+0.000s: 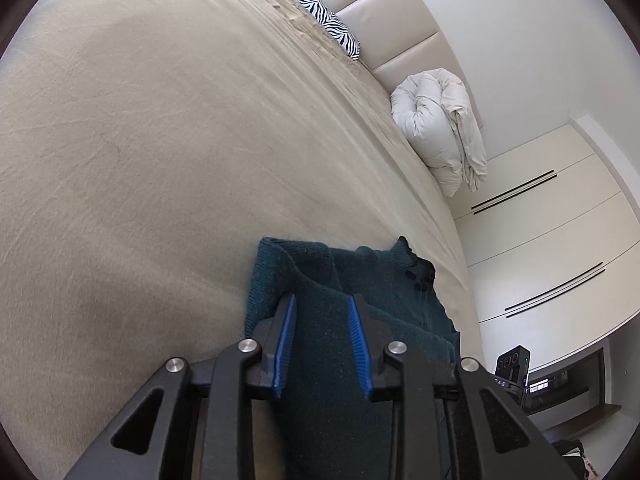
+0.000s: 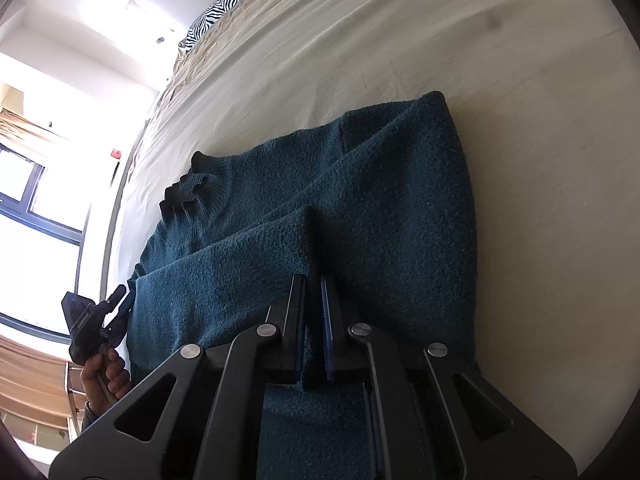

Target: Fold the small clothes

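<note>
A dark teal knit sweater [image 2: 360,184] lies on the beige bed sheet [image 2: 500,60], collar toward the left in the right wrist view. My right gripper [image 2: 314,280] is shut on a raised fold of the sweater, with knit pinched between its pads. My left gripper [image 1: 322,300] stands over the sweater [image 1: 380,280] near its edge. Its blue pads [image 1: 286,344] are apart, with knit showing in the gap. In the right wrist view a hand [image 2: 104,376] holds the left gripper [image 2: 120,308] at the sweater's left edge.
A zebra-print pillow [image 1: 320,16] and a rolled white duvet [image 1: 440,132] lie along the padded headboard [image 1: 400,28]. White wardrobe doors [image 1: 540,240] stand past the bed's edge. A bright window [image 2: 40,208] is on the left in the right wrist view.
</note>
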`<action>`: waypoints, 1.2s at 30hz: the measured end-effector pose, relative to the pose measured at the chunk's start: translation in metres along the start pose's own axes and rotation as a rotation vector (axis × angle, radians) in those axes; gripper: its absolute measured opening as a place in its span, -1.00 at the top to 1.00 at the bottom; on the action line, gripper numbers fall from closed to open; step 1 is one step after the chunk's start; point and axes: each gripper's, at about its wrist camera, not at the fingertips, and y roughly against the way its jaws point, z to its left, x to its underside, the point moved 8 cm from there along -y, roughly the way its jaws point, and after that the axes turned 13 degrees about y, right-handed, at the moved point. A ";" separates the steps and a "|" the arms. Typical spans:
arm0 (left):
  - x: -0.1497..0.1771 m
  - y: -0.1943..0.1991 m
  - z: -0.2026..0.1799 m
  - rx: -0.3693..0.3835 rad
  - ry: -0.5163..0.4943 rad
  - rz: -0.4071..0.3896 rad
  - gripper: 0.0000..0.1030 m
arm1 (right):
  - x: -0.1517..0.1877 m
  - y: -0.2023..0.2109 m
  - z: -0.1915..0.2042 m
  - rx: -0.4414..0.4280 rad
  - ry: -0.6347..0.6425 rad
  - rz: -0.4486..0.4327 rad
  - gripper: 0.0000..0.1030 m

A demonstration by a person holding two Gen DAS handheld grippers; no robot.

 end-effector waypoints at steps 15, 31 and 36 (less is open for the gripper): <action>0.080 0.041 -0.008 -0.028 -0.132 0.013 0.18 | 0.003 0.002 -0.016 0.002 -0.082 -0.023 0.97; 0.167 0.100 0.009 -0.079 -0.131 0.070 -0.32 | 0.129 0.180 -0.044 0.065 -0.203 -0.285 -0.25; 0.207 0.129 0.017 -0.109 -0.135 0.089 -0.39 | 0.189 0.184 -0.042 0.020 -0.228 -0.273 -0.25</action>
